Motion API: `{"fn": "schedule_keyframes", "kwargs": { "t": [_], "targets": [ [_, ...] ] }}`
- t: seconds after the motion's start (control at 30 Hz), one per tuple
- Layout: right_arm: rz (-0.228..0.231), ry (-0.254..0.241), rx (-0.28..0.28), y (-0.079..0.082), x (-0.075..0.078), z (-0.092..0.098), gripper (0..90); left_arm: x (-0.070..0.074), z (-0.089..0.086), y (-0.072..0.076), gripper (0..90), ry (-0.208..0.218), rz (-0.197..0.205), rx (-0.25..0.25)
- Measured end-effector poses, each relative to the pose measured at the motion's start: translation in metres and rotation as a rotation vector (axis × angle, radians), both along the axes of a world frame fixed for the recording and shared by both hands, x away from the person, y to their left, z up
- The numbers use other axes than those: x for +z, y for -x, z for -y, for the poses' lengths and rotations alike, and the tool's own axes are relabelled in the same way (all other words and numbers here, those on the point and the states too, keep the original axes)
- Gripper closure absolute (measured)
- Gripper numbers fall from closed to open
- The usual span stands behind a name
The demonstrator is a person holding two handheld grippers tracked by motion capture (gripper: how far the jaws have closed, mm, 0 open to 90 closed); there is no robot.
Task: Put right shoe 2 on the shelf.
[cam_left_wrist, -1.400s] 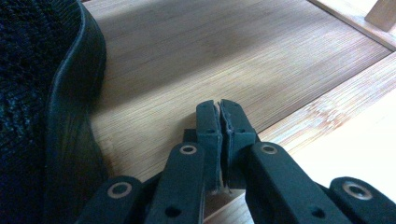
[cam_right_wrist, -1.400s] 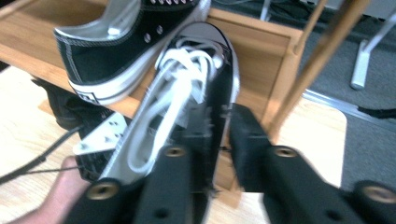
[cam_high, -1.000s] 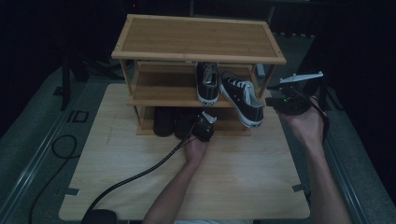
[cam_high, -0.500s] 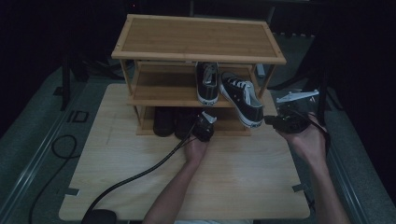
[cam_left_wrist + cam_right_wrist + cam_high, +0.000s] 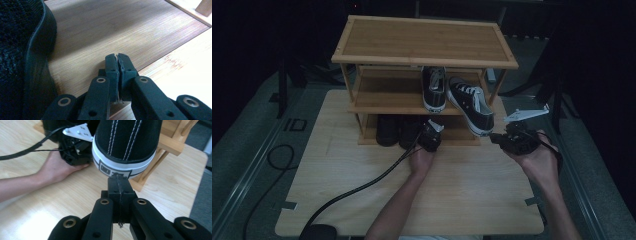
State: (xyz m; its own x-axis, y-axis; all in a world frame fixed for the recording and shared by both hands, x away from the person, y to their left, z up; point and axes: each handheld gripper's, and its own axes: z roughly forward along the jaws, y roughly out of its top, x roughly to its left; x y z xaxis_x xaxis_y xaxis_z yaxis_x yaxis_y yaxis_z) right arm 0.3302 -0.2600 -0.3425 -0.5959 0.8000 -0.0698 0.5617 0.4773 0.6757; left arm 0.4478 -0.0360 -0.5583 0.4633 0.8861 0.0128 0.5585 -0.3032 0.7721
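Sneaker (image 5: 470, 105), black canvas with a white sole and white laces, lies on the middle shelf of the wooden shoe rack (image 5: 424, 40) at its right end, angled so that its heel overhangs the shelf's front edge toward the person; a matching sneaker (image 5: 433, 87) sits straight beside it on the same shelf. The right gripper (image 5: 496, 138) is held in the right hand (image 5: 539, 160) at the table's right edge, forearm coming up from the bottom, jaws pressed together with nothing between them and pointing left at that overhanging heel. The right gripper view brings the heel close: its white rubber band with a dark label (image 5: 113, 170) sits just past the closed tips, whether touching I cannot tell. The left gripper (image 5: 430, 136) rests low at the rack's bottom shelf, the left hand (image 5: 421, 161) flat on the wooden table (image 5: 362, 165). The left gripper view shows its jaws closed and empty over the bottom shelf board, with a dark shoe (image 5: 22, 55) just to their side; from above, dark shoes (image 5: 388, 130) fill that bottom shelf's left part.
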Motion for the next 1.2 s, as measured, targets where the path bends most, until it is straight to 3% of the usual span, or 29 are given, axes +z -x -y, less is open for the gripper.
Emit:
{"fn": "schedule_keyframes", "kwargs": {
  "t": [0.43, 1.2],
  "targets": [
    [0.005, -0.013, 0.034, -0.004, -0.001, -0.013, 90.0, 0.000, 0.000, 0.000, 87.6, 0.002, -0.001, 0.002],
    [0.002, -0.032, 0.028, -0.016, -0.003, -0.020, 90.0, 0.000, 0.000, 0.000, 87.9, 0.002, -0.002, 0.003]
  ]
}}
